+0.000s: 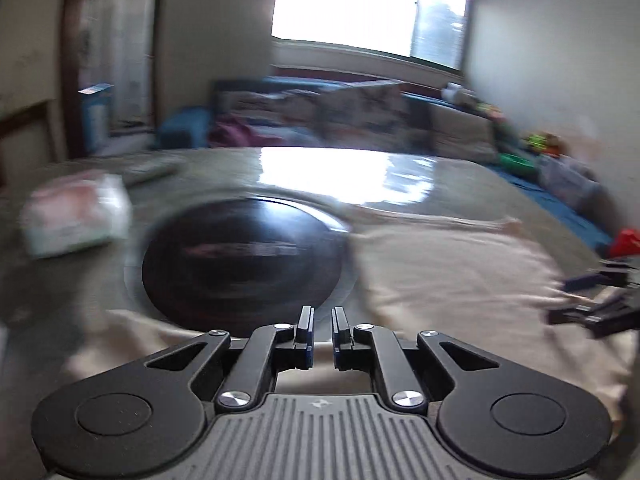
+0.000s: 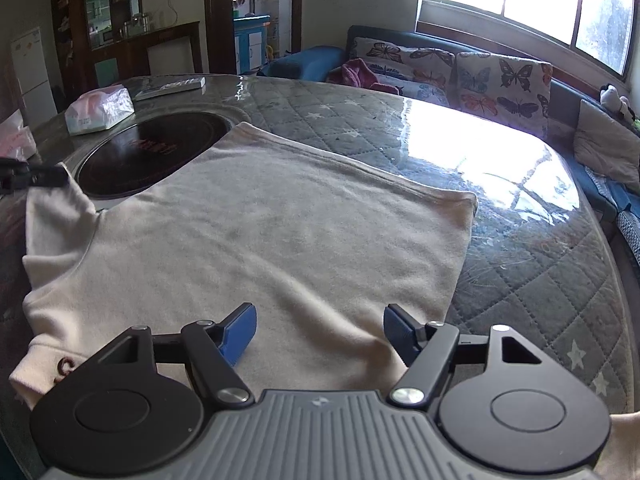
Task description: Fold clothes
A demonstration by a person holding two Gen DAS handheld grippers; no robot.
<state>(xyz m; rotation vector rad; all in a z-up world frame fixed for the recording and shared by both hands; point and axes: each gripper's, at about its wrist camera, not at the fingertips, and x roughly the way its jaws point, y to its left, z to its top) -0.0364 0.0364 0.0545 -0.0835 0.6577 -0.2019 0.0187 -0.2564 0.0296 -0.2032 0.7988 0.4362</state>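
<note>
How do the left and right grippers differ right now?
The left gripper has its jaws nearly together with a narrow gap and nothing visibly between them; the right gripper is spread wide. The left one points at the dark round inset with only the shirt's edge under it; the right one sits over the middle of the shirt. The left view is motion-blurred, the right sharp. Neither visibly holds cloth.

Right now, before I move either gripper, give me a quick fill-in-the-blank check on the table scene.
1. The right gripper hangs with its jaws ___ over the cream knit garment.
2. In the right wrist view, the plastic-wrapped tissue pack lies to the ___ of the dark round hob.
3. The cushions on the blue sofa carry a ___ print.

Missing words: open; left; butterfly
</note>
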